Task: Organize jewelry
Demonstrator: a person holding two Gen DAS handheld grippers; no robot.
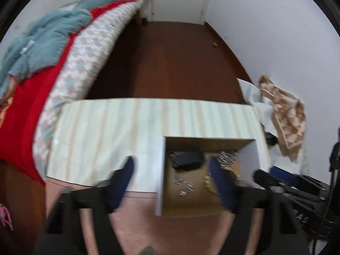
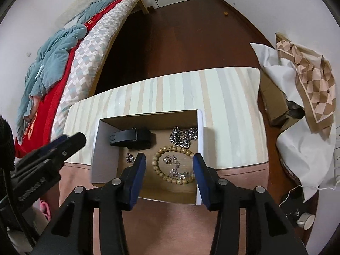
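Observation:
An open cardboard box sits on a striped cloth. Inside lie a black band, a silver chain, a wooden bead bracelet and small silver pieces. My right gripper is open and empty, hovering just above the box over the bracelet. My left gripper is open and empty, above the box's left wall; the view is blurred. The black band and silver pieces show there too. The left gripper also appears in the right wrist view, left of the box.
A bed with red and teal covers stands to the left. White fabric and a patterned cloth lie at the right beside a brown carton. Dark wooden floor lies beyond the table. A white cup sits low right.

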